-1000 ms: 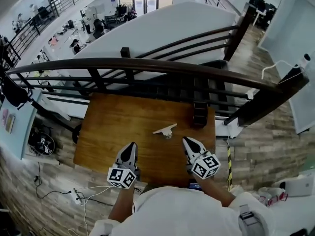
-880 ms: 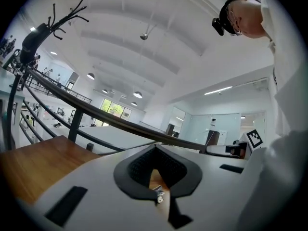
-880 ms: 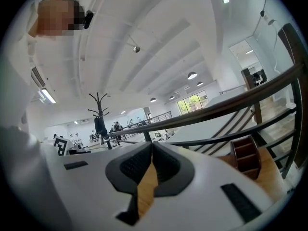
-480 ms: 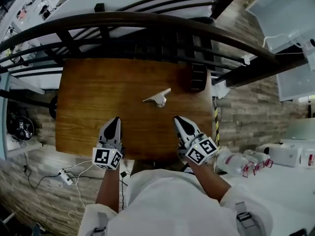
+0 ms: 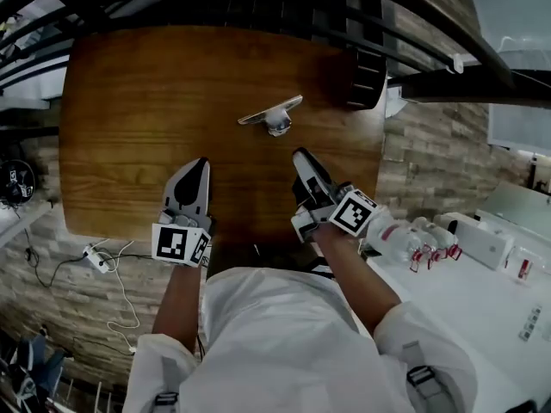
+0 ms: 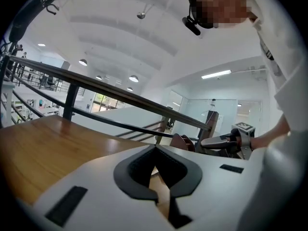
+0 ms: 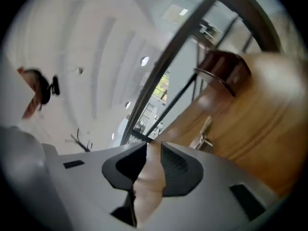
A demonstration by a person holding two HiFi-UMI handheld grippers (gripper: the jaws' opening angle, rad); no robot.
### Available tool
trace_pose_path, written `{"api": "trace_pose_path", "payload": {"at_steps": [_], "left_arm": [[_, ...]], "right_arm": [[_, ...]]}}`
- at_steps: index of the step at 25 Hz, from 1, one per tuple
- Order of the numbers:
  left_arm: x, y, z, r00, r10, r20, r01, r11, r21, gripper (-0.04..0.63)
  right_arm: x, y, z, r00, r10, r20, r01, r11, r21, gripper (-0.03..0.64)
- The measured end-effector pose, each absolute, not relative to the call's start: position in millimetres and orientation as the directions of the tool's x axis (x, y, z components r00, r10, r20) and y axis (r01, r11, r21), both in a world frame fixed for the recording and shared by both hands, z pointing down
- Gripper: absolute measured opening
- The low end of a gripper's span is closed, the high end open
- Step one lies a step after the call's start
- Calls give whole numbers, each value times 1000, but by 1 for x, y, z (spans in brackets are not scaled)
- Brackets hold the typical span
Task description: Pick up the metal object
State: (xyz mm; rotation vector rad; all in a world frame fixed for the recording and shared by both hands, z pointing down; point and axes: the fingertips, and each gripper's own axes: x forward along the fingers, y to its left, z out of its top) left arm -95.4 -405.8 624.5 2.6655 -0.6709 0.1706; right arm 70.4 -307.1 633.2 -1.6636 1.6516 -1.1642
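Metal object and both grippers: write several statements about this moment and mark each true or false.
1. The metal object lies on the wooden table. True.
2. The right gripper is clamped on the metal object. False: its jaws, which have just been opening, stand apart with nothing between them, and the object lies ahead of it.
3. The left gripper has its jaws together with nothing between them. True.
4. The metal object is nearer the left gripper than the right. False: the right gripper is the closer one.
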Motion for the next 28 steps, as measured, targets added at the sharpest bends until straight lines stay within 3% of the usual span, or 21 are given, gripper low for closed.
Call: {"api": "trace_pose_path", "payload": {"at_steps": [6,11,19,28], "left_arm": [[-89,-411,659,876,-427,224,-482,-793,374,11],[-92,-416,678,878,-419,233,-479,-783,397,11],[-80,-408,687,895,-391,212,-445,-787,427,11],[-78,-406,692,894,-396,209,-448,-777,442,11]], "right_arm": [[87,-301,710,-69,-961,268,-273,-240,-932,101],[99,-296,763,22,-943,331,18,-331,-944,135],[116,-318,783,26,-932,361,23,-361,-932,147],[110,-338,791,-63,-921,385,15,-386,-922,146]]}}
